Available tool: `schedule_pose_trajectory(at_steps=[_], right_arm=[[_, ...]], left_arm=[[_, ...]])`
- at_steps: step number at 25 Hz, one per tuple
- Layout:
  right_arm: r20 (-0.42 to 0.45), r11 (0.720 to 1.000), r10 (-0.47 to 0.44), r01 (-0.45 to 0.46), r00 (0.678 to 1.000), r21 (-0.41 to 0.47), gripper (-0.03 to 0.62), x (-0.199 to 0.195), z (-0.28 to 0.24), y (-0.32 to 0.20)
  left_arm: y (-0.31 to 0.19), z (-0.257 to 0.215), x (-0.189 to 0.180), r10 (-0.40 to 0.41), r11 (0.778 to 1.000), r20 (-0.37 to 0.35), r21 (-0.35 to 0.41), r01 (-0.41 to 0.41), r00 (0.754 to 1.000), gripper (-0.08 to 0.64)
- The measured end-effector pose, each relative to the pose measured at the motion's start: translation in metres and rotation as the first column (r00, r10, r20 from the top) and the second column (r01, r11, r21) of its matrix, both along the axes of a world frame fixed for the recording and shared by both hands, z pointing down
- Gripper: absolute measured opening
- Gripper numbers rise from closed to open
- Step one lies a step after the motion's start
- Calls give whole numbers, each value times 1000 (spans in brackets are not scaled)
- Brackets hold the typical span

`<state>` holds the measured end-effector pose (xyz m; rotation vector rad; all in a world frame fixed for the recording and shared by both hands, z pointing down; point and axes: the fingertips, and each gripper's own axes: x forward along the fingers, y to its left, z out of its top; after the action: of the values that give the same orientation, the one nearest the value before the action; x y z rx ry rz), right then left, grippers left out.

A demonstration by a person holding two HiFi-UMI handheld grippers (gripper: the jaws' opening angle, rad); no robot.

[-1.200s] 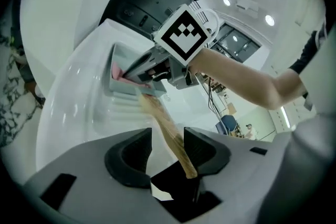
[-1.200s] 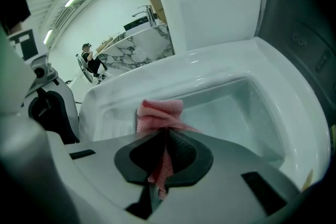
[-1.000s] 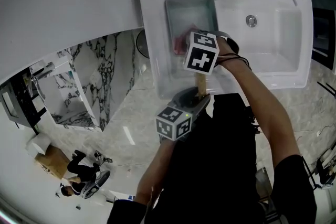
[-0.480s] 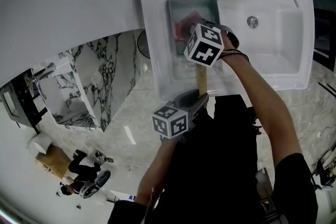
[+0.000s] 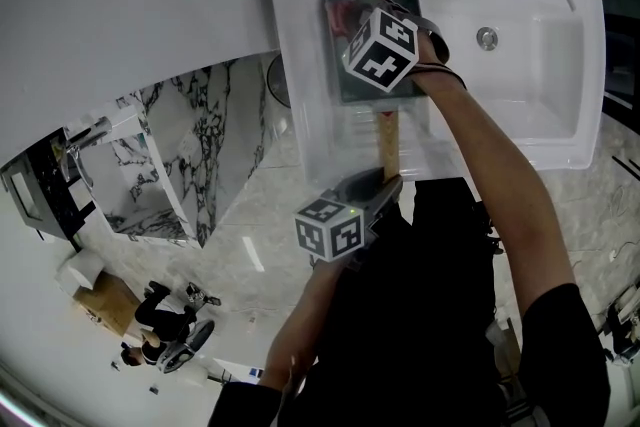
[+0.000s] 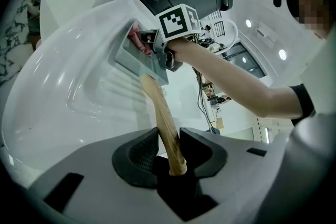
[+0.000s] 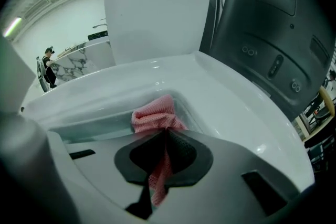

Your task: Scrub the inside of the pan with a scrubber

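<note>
**Pan on sink's left side; scrubber at its far end**

The pan (image 5: 343,83), square & grey, lies on the left part of the white sink (image 5: 300,130), beside the basin w/ its drain (image 5: 487,38); its wooden handle (image 6: 157,105) points back toward the person & sticks out over the sink's front edge. The L gripper (image 6: 169,135) has that handle between its jaws, near the handle's end; the jaws are closing & both pads touch the wood.

The R gripper (image 7: 165,132) is clenched on the pink mesh scrubber (image 7: 154,114); the cloth is pinched at the jaw tips, w/ a bunch sticking out ahead & a tail hanging back through the gap behind the pads; the bunch sits inside the pan, toward its far end. In the head view the R gripper's marker cube covers much of the pan's middle; a bit of pink shows beyond it, near the far-left corner; whether the scrubber presses on the pan's floor can't be told.

Left of the sink, lower down, stands a marble-patterned counter (image 5: 190,150); another person (image 5: 150,315) is well apart, on the floor.
</note>
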<state>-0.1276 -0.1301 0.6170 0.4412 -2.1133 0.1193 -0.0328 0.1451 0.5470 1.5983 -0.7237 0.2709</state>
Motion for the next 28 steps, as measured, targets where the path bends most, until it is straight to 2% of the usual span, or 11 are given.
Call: schedule_pose_trajectory(at_steps=[2,5,7,9,11,15,17,24,26,28], right_arm=[[3,999,-16,16,1000,-31,32,-1,-2,6],[6,984,-130,129,992,-125,32,-4,-6,41],[12,954,-238,236,971,-187,32,-4,-10,75],[20,911,-342,336,940,-240,32,-1,-13,108],[27,869,-404,393,914,-299,32,4,-16,132],[1,833,-392,355,920,-425,32,11,-15,139],[-35,808,-410,345,911,-476,32,17,-14,139],[-218,764,-555,387,803,-517,32,61,-6,135],[-263,761,-574,387,775,-521,32,75,-4,130],[-303,772,-580,392,756,-500,32,85,-2,123]], left_arm=[[0,0,0,-2,1000,2,-2,2,1000,146],[1,0,1,-3,1000,7,-7,3,1000,146],[1,0,2,-3,1000,8,-10,3,1000,146],[0,1,3,0,1000,6,-11,0,1000,147],[0,1,3,3,1000,4,-11,-3,1000,147],[0,1,5,-8,1000,3,-11,8,1000,147],[-1,1,5,-27,999,2,-17,27,1000,146],[0,1,4,-63,998,-3,-23,63,998,140],[0,0,4,-66,998,-3,-22,66,998,140],[0,0,4,-66,998,-1,-23,66,998,140]])
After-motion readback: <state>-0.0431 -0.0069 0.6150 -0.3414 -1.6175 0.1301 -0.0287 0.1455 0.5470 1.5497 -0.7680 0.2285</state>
